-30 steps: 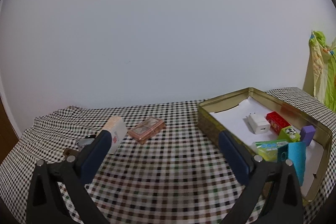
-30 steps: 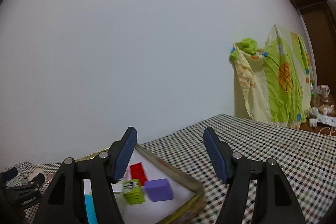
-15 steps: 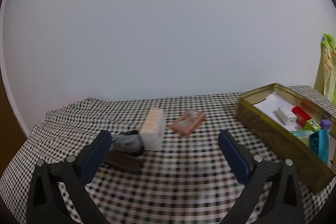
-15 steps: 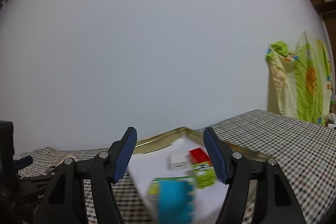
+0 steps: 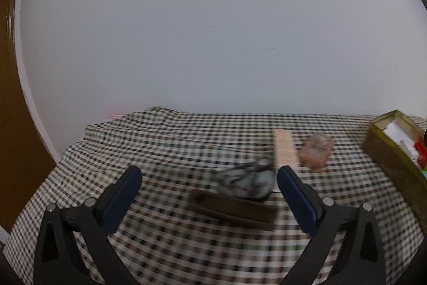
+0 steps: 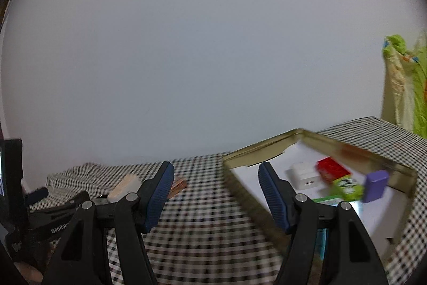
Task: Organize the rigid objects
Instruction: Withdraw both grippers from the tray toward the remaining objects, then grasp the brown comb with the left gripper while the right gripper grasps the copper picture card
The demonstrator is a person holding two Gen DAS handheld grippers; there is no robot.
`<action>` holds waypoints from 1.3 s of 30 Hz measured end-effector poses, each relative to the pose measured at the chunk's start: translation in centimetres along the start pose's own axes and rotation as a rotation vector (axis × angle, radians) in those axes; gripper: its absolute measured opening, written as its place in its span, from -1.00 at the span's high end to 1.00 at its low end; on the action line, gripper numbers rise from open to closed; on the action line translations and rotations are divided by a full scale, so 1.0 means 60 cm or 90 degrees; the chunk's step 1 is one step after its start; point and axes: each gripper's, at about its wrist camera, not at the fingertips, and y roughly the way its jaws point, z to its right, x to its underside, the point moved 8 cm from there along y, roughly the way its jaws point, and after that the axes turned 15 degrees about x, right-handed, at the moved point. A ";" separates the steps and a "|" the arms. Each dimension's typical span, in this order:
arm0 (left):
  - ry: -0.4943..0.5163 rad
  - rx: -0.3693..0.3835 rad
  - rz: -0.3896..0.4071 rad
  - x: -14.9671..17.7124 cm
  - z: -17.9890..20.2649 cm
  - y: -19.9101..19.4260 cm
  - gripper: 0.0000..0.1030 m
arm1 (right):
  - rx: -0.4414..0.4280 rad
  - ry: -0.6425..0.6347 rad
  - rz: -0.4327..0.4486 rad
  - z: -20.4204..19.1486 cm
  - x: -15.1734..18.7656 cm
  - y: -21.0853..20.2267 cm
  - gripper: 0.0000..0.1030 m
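Loosely scattered on a checkered cloth (image 5: 170, 151), the items awaiting sorting lie in a blurred cluster: a dark brown bar (image 5: 232, 209) nearest the camera, a grey-and-black object (image 5: 245, 179) just behind it whose kind cannot be told, a pale upright block (image 5: 284, 148) beyond, and a pinkish box (image 5: 316, 152) just to its right. At the right edge sits a gold tin tray (image 6: 269, 144), well apart from the cluster, holding a white charger (image 6: 304, 174), a red box (image 6: 332, 168), a green box (image 6: 348, 187) and a purple block (image 6: 375, 184). Left tongs (image 5: 209, 184) stand wide open and empty over the bench, above the brown bar. Right tongs (image 6: 216, 180) are open about halfway, gripping nothing, near the tray's left wall. A green-and-yellow cloth (image 6: 403, 87) hangs at far right against the plain wall.
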 end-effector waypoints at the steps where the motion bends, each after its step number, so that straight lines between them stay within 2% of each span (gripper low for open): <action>1: -0.001 -0.007 -0.002 0.000 -0.010 0.003 -0.99 | -0.004 -0.006 -0.004 -0.011 0.001 0.005 -0.32; 4: -0.019 -0.022 -0.014 0.002 -0.040 0.012 -0.99 | -0.016 -0.021 -0.018 -0.049 0.006 0.023 -0.32; 8: -0.042 -0.029 -0.040 0.007 -0.069 0.029 -0.99 | -0.037 -0.035 -0.071 -0.098 0.016 0.068 -0.32; 15: -0.060 -0.058 -0.058 0.017 -0.120 0.033 -0.99 | -0.068 -0.024 -0.237 -0.175 0.059 0.167 -0.32; 21: -0.068 -0.084 -0.071 0.020 -0.152 0.039 -0.99 | -0.025 -0.014 -0.357 -0.217 0.106 0.222 -0.24; 23: -0.081 -0.083 -0.079 0.022 -0.159 0.043 -0.99 | -0.002 -0.018 -0.353 -0.226 0.103 0.230 -0.24; 26: -0.092 -0.076 -0.092 0.026 -0.164 0.045 -0.99 | 0.023 -0.072 -0.357 -0.251 0.105 0.238 -0.23; 30: -0.099 -0.068 -0.109 0.031 -0.165 0.051 -0.99 | 0.027 -0.091 -0.363 -0.254 0.105 0.233 -0.20; 32: -0.095 -0.066 -0.113 0.031 -0.161 0.051 -0.99 | 0.024 -0.095 -0.372 -0.245 0.101 0.229 0.03; 39: -0.088 -0.052 -0.117 0.031 -0.157 0.053 -0.99 | -0.079 -0.176 -0.362 -0.236 0.097 0.201 0.04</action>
